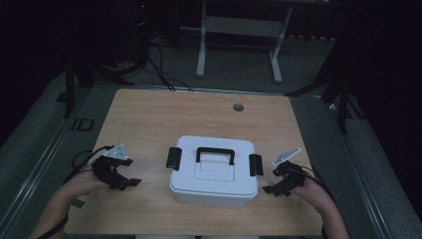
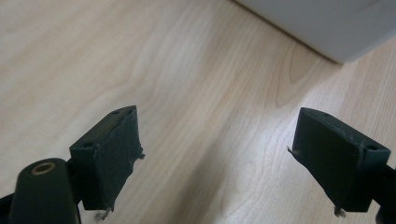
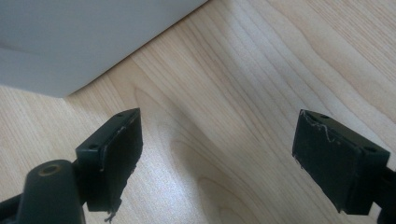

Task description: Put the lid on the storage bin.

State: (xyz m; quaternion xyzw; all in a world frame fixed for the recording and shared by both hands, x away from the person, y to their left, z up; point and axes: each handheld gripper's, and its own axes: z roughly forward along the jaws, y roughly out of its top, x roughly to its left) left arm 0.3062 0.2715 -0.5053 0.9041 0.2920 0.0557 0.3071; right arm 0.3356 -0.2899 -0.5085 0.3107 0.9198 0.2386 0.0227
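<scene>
— Where's the box sitting?

— The white lidded box [image 1: 214,172] stands upright on the wooden bench [image 1: 149,114], midway between the left and right edges and nearer the front edge than the far one. Its long axis runs left to right, along that front edge. The black carry handle [image 1: 215,154] lies along the same line on the lid, and a black latch sits at each short end, left [image 1: 173,158] and right [image 1: 255,164].

— And your claws?

— My left gripper [image 1: 133,182] is low over the bench, just beside the box's left end, jaws spread wide with nothing but bare wood between them. My right gripper [image 1: 268,189] is near the right end, jaws likewise spread and empty. Both point inward at the box, neither touching it. In each gripper view a white corner of the box [image 2: 327,28] shows ahead of the jaws.
</scene>
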